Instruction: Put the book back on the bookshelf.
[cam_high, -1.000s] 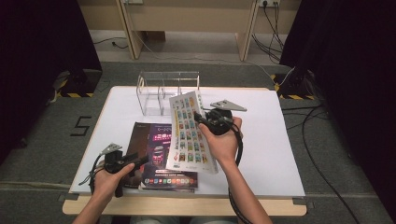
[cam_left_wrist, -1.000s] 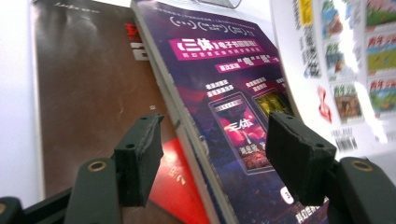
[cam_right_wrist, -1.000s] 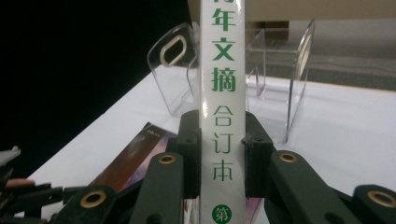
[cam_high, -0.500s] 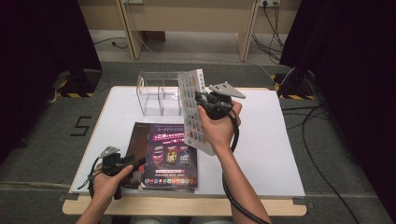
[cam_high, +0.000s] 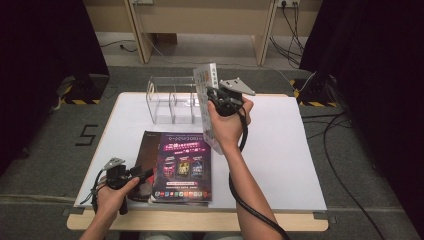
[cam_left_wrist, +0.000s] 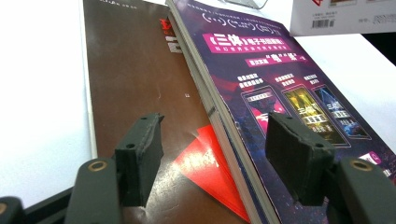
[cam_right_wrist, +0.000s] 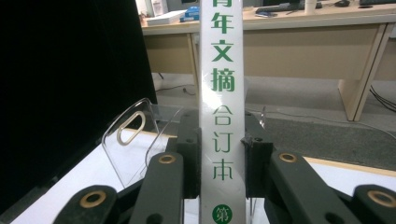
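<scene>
My right gripper (cam_high: 221, 101) is shut on a white book (cam_high: 208, 85), held upright above the table just right of a clear acrylic rack (cam_high: 170, 105). In the right gripper view the jaws clamp the book's spine (cam_right_wrist: 222, 93), which bears green characters, with the rack (cam_right_wrist: 135, 140) behind and to the left. A purple-covered book (cam_high: 182, 167) lies on a brown book (cam_high: 148, 150) near the front edge. My left gripper (cam_high: 142, 174) rests at their left corner. Its jaws stand open over the purple book's edge (cam_left_wrist: 280, 93) and the brown cover (cam_left_wrist: 135, 79), pressing nothing.
The white table (cam_high: 290, 150) has free room on its right half. The rack has several upright slots and stands at the back centre. Wooden desk legs (cam_high: 262, 30) and cables (cam_high: 345, 150) lie on the floor beyond and beside the table.
My right hand has lifted the white book off the stack, turned it upright and carried it back toward the rack. The left gripper has stayed where it was.
</scene>
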